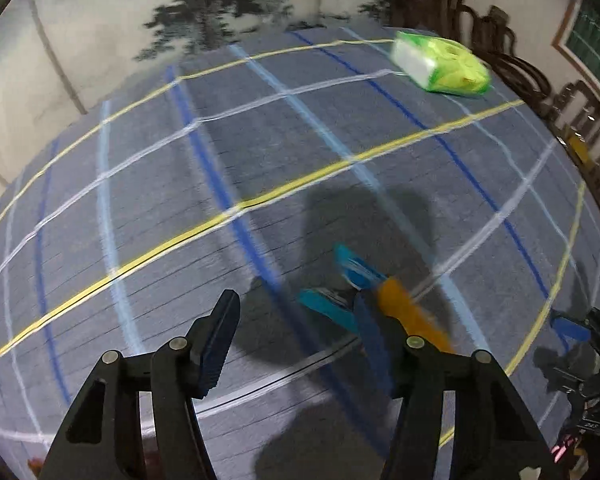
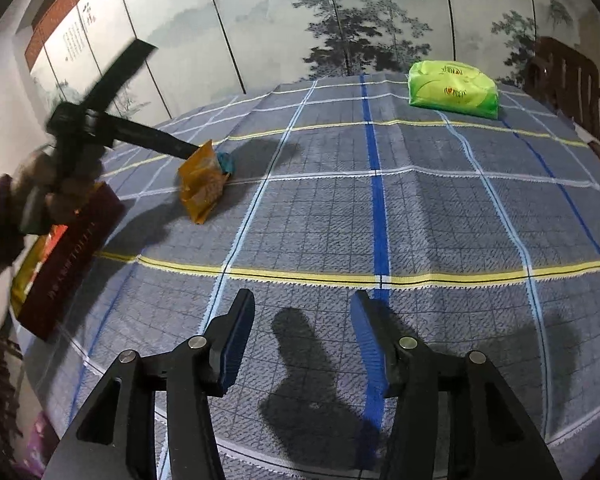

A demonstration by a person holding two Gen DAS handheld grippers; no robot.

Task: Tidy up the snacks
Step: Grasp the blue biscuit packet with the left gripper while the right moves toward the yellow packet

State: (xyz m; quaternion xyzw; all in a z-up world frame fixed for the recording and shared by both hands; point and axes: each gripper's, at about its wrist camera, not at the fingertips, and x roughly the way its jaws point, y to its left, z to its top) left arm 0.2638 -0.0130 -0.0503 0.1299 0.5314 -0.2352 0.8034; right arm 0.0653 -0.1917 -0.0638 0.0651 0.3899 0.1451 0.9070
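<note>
orange snack packet (image 2: 202,184) on plaid tablecloth (image 2: 420,220), left hand-held gripper (image 1: 296,332) wide beside it

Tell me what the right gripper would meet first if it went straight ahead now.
Probably only the grey plaid tablecloth: the open right gripper has bare cloth ahead. The green plastic tissue pack lies far off, to the right of its line; depth is unclear.

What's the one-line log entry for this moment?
left tongs: open, at orange snack packet | right tongs: open, empty, above blue checked tablecloth | green tissue pack: far side
</note>
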